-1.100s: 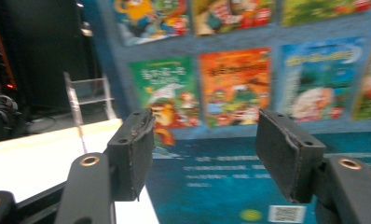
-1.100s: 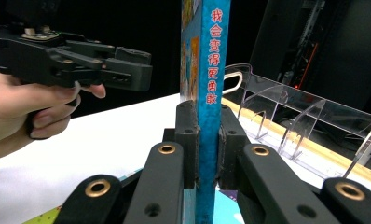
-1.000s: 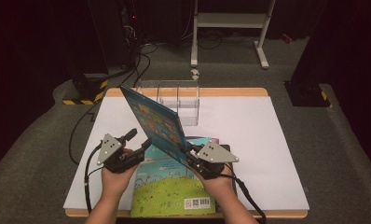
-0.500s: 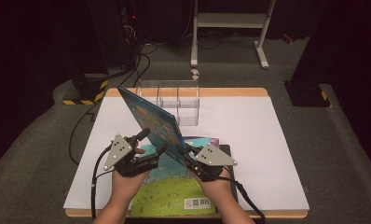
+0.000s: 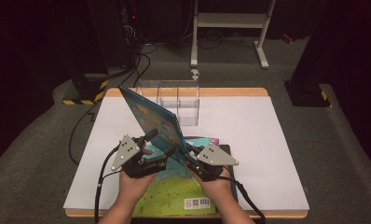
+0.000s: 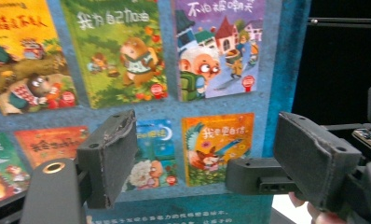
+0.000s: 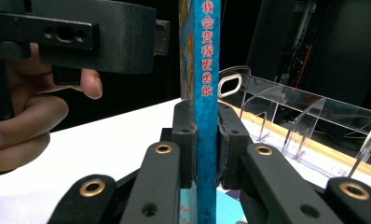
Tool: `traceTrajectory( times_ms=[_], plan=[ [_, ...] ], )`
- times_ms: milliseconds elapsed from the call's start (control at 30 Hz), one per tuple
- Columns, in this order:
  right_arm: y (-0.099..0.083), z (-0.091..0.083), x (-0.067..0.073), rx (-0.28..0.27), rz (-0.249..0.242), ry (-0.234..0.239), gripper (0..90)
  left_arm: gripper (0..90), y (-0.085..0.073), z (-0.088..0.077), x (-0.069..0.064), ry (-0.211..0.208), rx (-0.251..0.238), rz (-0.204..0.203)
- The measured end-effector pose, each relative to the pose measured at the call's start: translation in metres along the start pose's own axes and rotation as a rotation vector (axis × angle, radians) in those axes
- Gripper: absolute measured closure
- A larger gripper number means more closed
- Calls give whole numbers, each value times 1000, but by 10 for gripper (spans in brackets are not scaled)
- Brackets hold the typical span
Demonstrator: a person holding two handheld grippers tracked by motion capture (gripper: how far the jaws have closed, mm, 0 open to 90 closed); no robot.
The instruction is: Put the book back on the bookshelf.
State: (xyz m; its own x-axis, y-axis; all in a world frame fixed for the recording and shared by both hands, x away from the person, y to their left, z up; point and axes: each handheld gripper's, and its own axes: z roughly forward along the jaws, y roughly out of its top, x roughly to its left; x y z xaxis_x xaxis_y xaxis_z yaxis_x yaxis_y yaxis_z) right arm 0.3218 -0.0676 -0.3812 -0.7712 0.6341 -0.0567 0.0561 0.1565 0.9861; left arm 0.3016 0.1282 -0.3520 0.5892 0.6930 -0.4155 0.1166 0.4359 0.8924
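One blue book clamped in right claw, left claw just opening, lower book half hidden

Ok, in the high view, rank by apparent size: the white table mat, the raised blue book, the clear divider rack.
1. White table mat, by far the largest.
2. Raised blue book and clear divider rack: alike; the book is tilted and nearer the camera, so unranked.

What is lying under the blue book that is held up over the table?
Under the raised blue book another picture book lies flat on the white table, showing a green cover with a barcode. The hands and the raised book cover its far part.
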Motion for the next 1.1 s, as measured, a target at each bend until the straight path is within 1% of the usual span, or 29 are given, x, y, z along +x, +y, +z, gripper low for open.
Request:
traceTrajectory(
  times_ms=[67, 100, 133, 167, 333, 367, 400, 467, 500, 600, 633, 667, 700, 767, 900, 1067, 1100],
  plan=[
    [0, 0, 0, 1, 8, 5, 794, 213, -1, 1, -1, 2, 6, -10],
    [-1, 0, 0, 3, 14, 12, 788, 199, -2, 2, -1, 3, 14, -7],
    [-1, 1, 0, 3, 11, 16, 786, 192, -3, 2, -1, 6, 17, -7],
    [-2, 1, 0, 5, 9, 17, 785, 189, -4, 3, -2, 6, 16, -15],
    [-4, 3, 1, 18, 6, 23, 777, 169, -6, 3, -3, 11, 17, -13],
    [-6, 4, 0, 26, 17, 30, 768, 168, -6, 3, -4, 15, 13, -11],
    [-6, 4, 0, 26, 17, 30, 768, 165, -6, 3, -4, 15, 13, -11],
    [-8, 4, 0, 40, 20, 41, 743, 163, -7, 2, -4, 21, 12, 5],
    [-10, 4, 0, 52, 25, 57, 719, 160, -7, 2, -5, 24, 8, 3],
    [-12, 3, 0, 56, 26, 67, 702, 155, -7, 2, -6, 34, 6, -7],
    [-13, 0, -1, 60, 29, 85, 689, 148, -7, 2, -7, 42, 11, -8],
    [-13, 0, -1, 60, 29, 85, 689, 148, -7, 1, -8, 48, 16, -4],
    [-13, -2, -1, 61, 28, 89, 687, 147, -7, 1, -9, 50, 14, -8],
    [-15, -6, -3, 65, 38, 102, 691, 146, -7, 1, -9, 52, 15, -1],
    [-19, -8, -5, 78, 48, 109, 704, 142, -7, 1, -9, 52, 11, -3],
    [-20, -7, -3, 84, 42, 111, 721, 134, -7, -1, -8, 51, 8, -8],
    [-19, -6, -2, 88, 35, 108, 735, 134, -7, -3, -7, 49, 11, -4]
  ],
)
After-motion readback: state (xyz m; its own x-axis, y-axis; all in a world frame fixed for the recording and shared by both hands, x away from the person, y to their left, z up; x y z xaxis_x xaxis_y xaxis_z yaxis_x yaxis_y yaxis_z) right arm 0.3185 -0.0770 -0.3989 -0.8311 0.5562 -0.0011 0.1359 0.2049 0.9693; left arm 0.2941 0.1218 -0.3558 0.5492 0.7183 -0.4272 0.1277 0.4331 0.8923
